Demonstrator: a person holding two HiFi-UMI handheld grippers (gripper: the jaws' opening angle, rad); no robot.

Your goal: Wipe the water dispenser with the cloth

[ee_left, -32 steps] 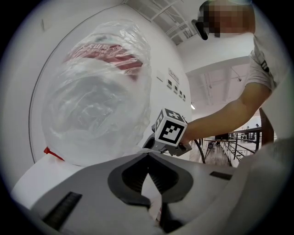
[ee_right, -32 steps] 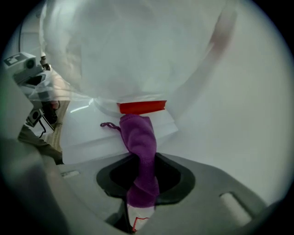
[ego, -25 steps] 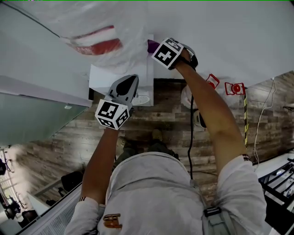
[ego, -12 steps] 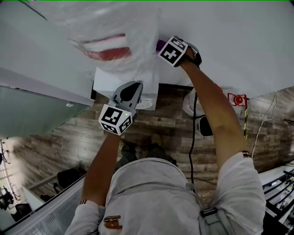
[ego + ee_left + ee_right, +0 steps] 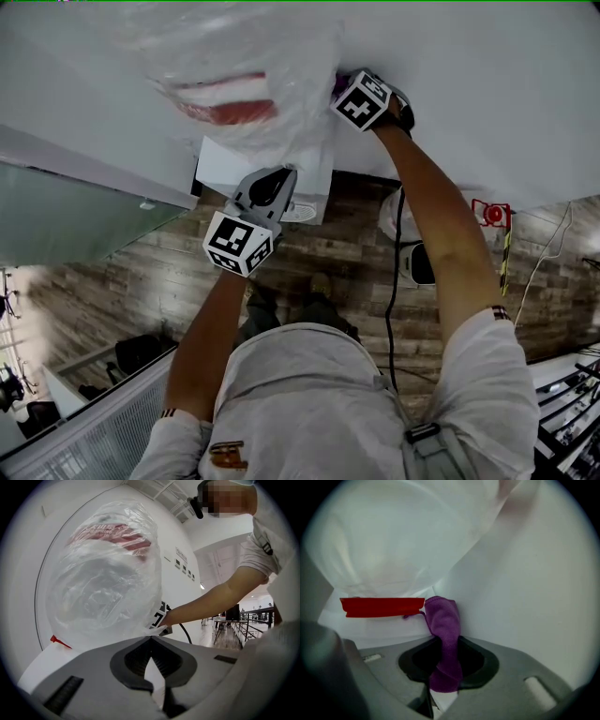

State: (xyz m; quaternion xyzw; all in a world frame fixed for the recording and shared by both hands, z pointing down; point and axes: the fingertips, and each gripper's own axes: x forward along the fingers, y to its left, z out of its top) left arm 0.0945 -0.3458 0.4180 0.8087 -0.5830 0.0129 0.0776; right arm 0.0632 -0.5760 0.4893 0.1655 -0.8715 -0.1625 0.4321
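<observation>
The white water dispenser (image 5: 267,161) stands against a white wall, and its bottle (image 5: 246,67) is wrapped in a clear plastic bag with a red label. My right gripper (image 5: 339,86) is shut on a purple cloth (image 5: 443,625). The cloth is pressed to the dispenser's top, right beside the bottle's base and its red band (image 5: 382,606). In the head view only a sliver of the cloth (image 5: 337,82) shows. My left gripper (image 5: 278,172) is shut with nothing in it and hovers at the dispenser's front upper edge. In the left gripper view the bagged bottle (image 5: 105,573) fills the space above the jaws.
A black cable (image 5: 395,281) hangs from my right gripper down past my arm. A white appliance (image 5: 405,246) sits on the wood floor (image 5: 347,244) to the dispenser's right. Red fittings (image 5: 491,214) are on the wall. A glass partition (image 5: 66,211) runs along the left.
My head has shifted, so the dispenser and both grippers sit lower and further right in the view. The right gripper stays by the bottle's base with the cloth, which shows less than before.
</observation>
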